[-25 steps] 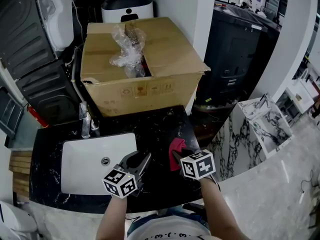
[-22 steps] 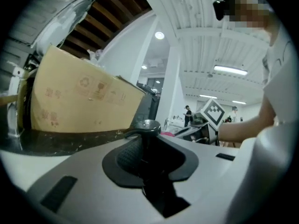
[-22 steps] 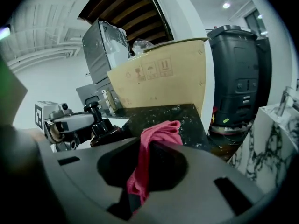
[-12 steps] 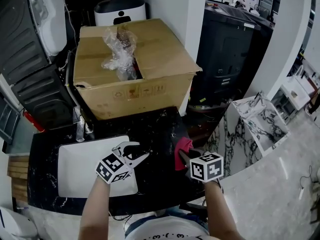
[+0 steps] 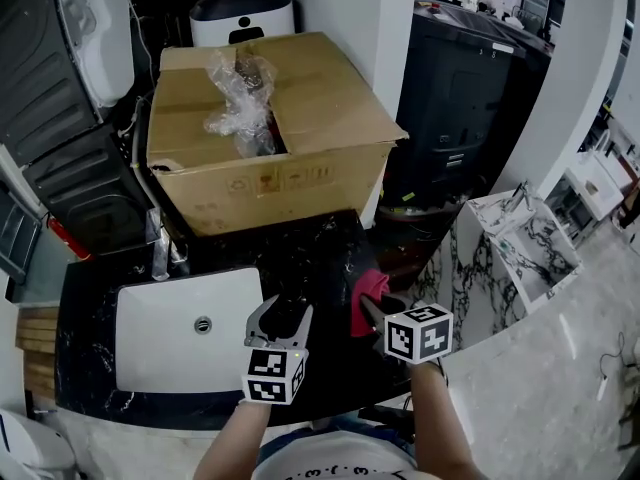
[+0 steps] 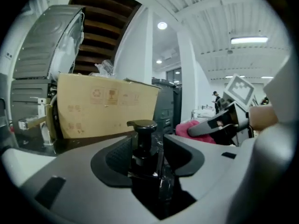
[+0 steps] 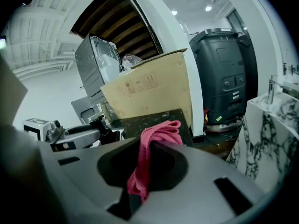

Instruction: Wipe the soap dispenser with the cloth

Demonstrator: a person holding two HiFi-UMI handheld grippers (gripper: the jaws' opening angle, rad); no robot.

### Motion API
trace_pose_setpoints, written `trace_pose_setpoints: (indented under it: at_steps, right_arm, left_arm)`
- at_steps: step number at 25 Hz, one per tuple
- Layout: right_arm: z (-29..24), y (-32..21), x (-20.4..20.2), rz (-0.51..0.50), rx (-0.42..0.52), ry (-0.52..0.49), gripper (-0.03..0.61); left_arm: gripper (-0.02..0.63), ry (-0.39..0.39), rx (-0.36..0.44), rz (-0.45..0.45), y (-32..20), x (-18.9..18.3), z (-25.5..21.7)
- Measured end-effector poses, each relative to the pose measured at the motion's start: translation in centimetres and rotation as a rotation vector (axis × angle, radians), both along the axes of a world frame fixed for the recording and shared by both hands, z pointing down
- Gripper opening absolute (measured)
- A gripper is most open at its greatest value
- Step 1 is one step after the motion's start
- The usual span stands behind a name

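Soap dispenser (image 6: 142, 164) between left gripper (image 6: 149, 146) jaws, just opened

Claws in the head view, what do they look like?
The left claw and right claw are grey plastic, with two curved jaws lined with dark ribbed pads. Each carries a white cube printed with black square markers. The arms show no sleeves.

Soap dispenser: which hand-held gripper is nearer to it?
Left. The soap dispenser stands between the jaws of the left hand-held gripper, which have just been opening. The right hand-held gripper, shut on the red cloth, is off to its right.
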State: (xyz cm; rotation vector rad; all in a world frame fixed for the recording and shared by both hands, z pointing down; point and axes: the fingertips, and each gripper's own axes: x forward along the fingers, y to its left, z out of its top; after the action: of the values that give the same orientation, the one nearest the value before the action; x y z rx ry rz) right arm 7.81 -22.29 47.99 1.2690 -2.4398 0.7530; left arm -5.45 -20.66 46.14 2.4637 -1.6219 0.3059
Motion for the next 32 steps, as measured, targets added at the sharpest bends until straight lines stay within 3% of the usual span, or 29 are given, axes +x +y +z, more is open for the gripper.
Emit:
trace_pose_setpoints:
  at_steps: [5, 8, 9, 13, 17, 23, 25, 28, 32]
  right_arm:
    - [0.2, 0.5, -0.1, -0.005, -0.009, 0.010, 0.051]
    - [0.3, 0.6, -0.1, -0.005, -0.013, 0.011, 0.051]
    - [0.3, 0.6, -0.1, -0.005, -0.013, 0.010, 0.051]
    - [0.2, 0.7, -0.1, -0.007, -0.009, 0.010, 0.051]
    - [-0.1, 0.7, -0.6, -0.016, -0.007, -0.005, 0.051]
    - [0.0, 1.4, -2.4, -0.074, -0.009, -0.013, 0.051]
    - [0.0, 1.7, -3.1, -0.094, -0.011, -0.011, 0.051]
    - [-0.3, 2.3, -4.2, -0.131, -0.011, -0.034, 0.051]
    - [-1.8, 3.5, -7.2, -0.220, -0.016, -0.155, 0.051]
  left_arm:
    - [0.206, -0.042, -0.005, -0.288, -1.0, -0.8, -0.8]
    - [0.191, -0.063, -0.035, -0.367, -1.5, -1.0, -0.4]
    - [0.139, -0.066, -0.041, -0.369, -1.6, -0.9, -0.3]
    - [0.107, -0.029, -0.051, -0.287, -1.4, -0.7, -0.4]
    - [0.107, 0.047, -0.014, -0.068, -0.7, -0.6, -0.4]
    - [0.115, 0.320, 0.060, 0.237, 1.6, -2.7, -1.2]
    - [0.115, 0.396, 0.073, 0.261, 2.1, -3.8, -1.3]
    - [0.114, 0.490, 0.071, 0.221, 2.0, -5.3, -1.2]
    - [0.114, 0.583, 0.062, 0.184, 2.0, -6.5, -1.1]
